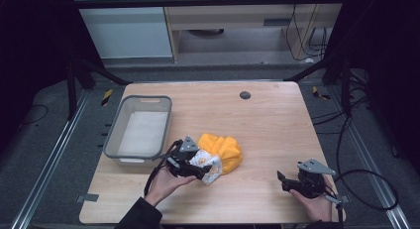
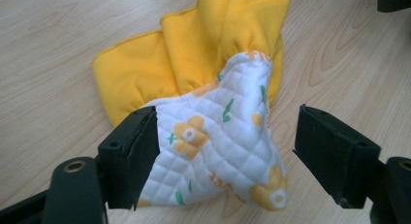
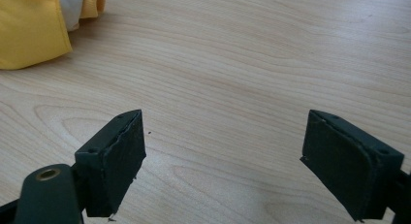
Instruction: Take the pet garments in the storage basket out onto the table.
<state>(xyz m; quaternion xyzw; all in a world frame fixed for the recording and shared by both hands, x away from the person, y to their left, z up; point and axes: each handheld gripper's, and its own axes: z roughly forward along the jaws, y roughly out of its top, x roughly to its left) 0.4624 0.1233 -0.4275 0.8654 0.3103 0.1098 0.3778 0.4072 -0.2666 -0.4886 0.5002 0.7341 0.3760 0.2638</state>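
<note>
A padded cloth (image 1: pixel 224 150), yellow outside with a white quilted flower-print lining (image 2: pixel 213 141), lies bunched on the wooden table (image 1: pixel 267 125) near its middle front. My left gripper (image 1: pixel 200 172) sits at the cloth's near-left end, its jaws open around the white lining. In the left gripper view (image 2: pixel 225 156) one pad lies against the lining and the other stands clear of it. My right gripper (image 1: pixel 281 181) rests near the front right edge, open, with bare wood between its jaws (image 3: pixel 223 161). A yellow corner of the cloth (image 3: pixel 29 35) is in the right gripper view's upper left.
A grey plastic bin (image 1: pixel 119 125) stands on the table's left side, just behind my left hand. A small black round cap (image 1: pixel 244 95) sits in the tabletop at the back. Black frame legs and cables flank the table.
</note>
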